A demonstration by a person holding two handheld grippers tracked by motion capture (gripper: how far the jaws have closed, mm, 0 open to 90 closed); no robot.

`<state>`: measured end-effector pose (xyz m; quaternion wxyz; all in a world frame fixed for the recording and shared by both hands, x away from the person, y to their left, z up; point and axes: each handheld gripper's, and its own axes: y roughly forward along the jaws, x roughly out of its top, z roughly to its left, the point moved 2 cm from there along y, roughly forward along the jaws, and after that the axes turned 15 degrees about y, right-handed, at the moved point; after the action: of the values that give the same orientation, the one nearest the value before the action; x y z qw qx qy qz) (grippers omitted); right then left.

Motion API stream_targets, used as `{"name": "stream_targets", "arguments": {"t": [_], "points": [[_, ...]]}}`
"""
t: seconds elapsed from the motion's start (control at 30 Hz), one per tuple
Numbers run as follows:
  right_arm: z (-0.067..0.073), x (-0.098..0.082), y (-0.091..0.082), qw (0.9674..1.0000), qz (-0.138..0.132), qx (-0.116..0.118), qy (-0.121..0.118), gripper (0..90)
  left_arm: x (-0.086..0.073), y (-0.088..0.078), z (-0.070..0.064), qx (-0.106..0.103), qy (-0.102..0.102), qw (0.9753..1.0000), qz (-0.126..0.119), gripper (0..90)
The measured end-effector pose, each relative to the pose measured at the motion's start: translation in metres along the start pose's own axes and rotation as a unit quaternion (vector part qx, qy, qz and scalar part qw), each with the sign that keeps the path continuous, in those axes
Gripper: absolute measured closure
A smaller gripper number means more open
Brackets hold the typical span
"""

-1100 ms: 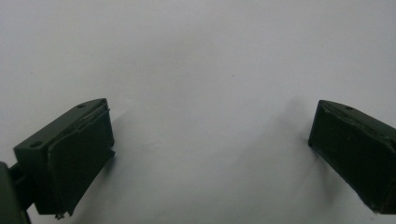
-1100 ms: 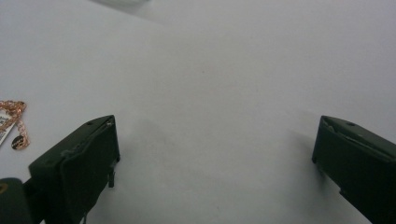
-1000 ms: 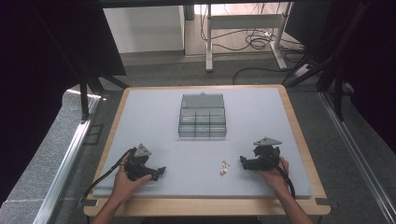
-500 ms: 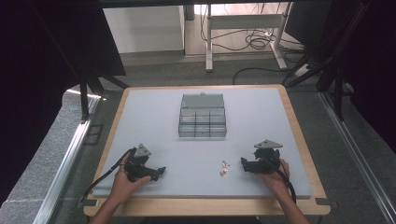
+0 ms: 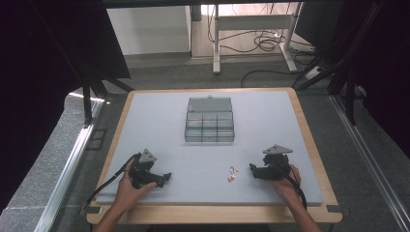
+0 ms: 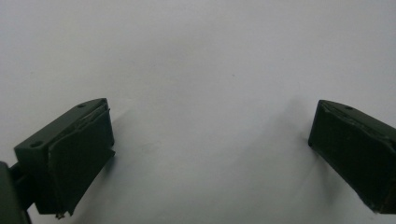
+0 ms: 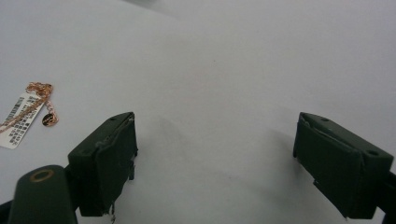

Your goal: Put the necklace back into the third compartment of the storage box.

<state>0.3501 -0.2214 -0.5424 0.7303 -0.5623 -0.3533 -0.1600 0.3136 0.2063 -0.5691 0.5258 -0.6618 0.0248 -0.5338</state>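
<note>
A thin rose-gold chain with a white tag point(image 5: 232, 173) lies on the grey mat near the front, between my two grippers. In the right gripper view the chain and tag point(image 7: 27, 113) sit at the far left, outside the jaws. My right gripper point(image 5: 252, 168) rests on the mat just right of the chain, held by a hand, and is open point(image 7: 215, 154) over bare mat. My left gripper point(image 5: 167, 177) rests at the front left, also open point(image 6: 210, 154) with nothing between its jaws. A clear compartment box point(image 5: 210, 121) with its lid up stands at the mat's middle back.
The grey mat point(image 5: 159, 116) covers a wooden table point(image 5: 312, 140). Metal rails run along the floor on both sides. A desk frame and cables stand beyond the far edge.
The right gripper has shifted slightly on the mat beside the chain. The left gripper has not moved.
</note>
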Motion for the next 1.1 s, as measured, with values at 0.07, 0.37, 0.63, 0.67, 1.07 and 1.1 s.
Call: {"name": "stream_targets", "arguments": {"t": [0.07,0.37,0.63,0.67,1.07,1.1], "points": [[0.000,0.000,-0.003,1.0000,-0.004,0.004,0.002,13.4,0.000,0.000,0.000,0.000,0.000,1.0000,0.000,0.0],[0.001,0.001,-0.022,0.9994,-0.028,0.020,-0.003,13.9,0.000,0.000,0.000,0.000,0.000,1.0000,0.000,0.0],[0.010,0.007,-0.034,0.9981,-0.043,0.037,-0.024,15.5,0.000,0.000,0.000,0.000,0.000,1.0000,0.000,0.0],[0.011,0.008,-0.036,0.9979,-0.045,0.038,-0.027,16.3,0.000,0.000,0.000,0.000,0.000,1.0000,0.000,0.0],[0.029,0.013,-0.052,0.9951,-0.047,0.071,-0.049,25.0,0.000,0.000,0.000,0.000,0.000,1.0000,0.000,0.0],[0.031,0.014,-0.054,0.9949,-0.047,0.074,-0.051,25.5,0.000,0.000,0.000,0.000,0.000,1.0000,0.000,0.0]]}}
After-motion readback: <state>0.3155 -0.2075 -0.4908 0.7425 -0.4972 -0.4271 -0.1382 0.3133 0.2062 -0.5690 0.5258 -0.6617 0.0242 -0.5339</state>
